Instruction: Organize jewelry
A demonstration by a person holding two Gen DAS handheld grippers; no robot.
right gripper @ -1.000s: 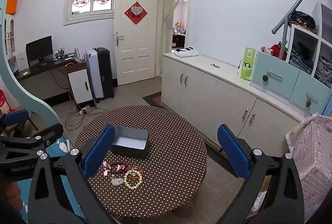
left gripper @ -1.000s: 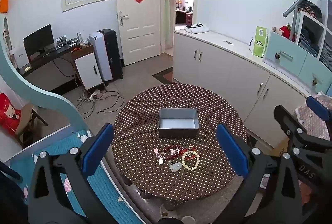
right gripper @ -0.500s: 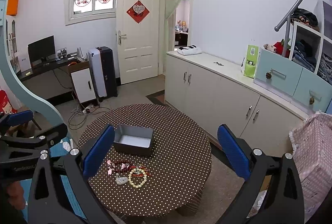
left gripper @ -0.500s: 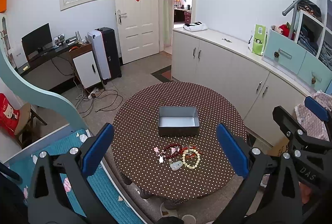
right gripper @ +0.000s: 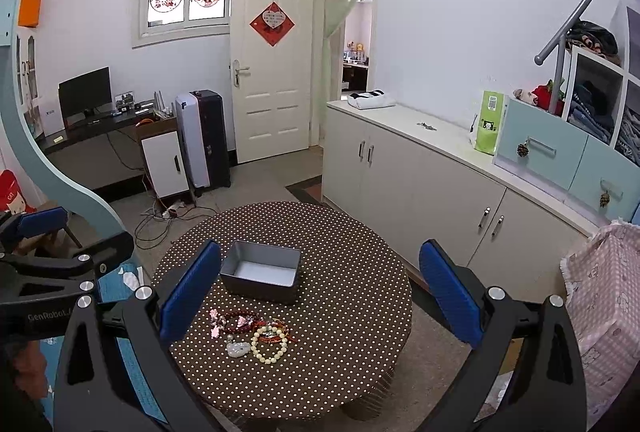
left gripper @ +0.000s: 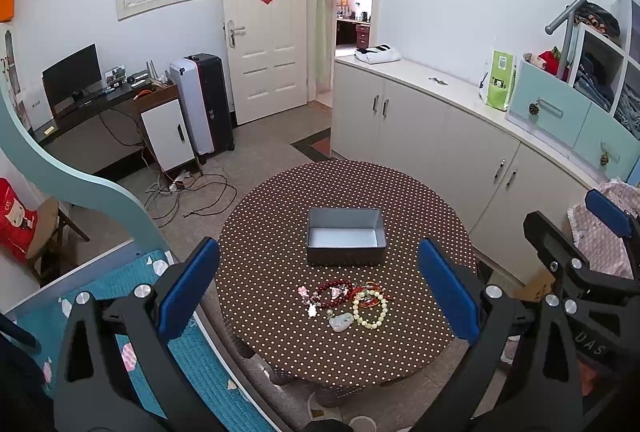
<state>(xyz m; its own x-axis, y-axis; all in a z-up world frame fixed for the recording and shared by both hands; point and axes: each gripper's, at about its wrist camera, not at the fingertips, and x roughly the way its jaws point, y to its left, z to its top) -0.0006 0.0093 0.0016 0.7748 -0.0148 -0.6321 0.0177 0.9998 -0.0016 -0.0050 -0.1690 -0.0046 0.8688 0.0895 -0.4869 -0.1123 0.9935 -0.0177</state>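
Observation:
A small heap of jewelry lies on a round brown polka-dot table (left gripper: 280, 216): a cream bead bracelet (left gripper: 370, 311), a dark red bead bracelet (left gripper: 334, 292), a pale jade pendant (left gripper: 341, 321) and pink charms (left gripper: 305, 292). An empty grey metal box (left gripper: 346, 242) stands just behind them. My left gripper (left gripper: 318, 290) is open, held high above the table's near side. My right gripper (right gripper: 320, 296) is open and empty, also high above the table. The right wrist view shows the box (right gripper: 260, 276) and the cream bracelet (right gripper: 270, 345).
A blue patterned mat (left gripper: 120, 308) on a low platform lies left of the table. White cabinets (left gripper: 440, 136) run along the right wall. A desk with a monitor (left gripper: 72, 76) and floor cables (left gripper: 188, 192) are at the back left. A pink checked cover (right gripper: 600, 296) is at the right.
Both grippers have drifted slightly; the table and jewelry sit a little lower and closer in the views. Nothing on the table has moved.

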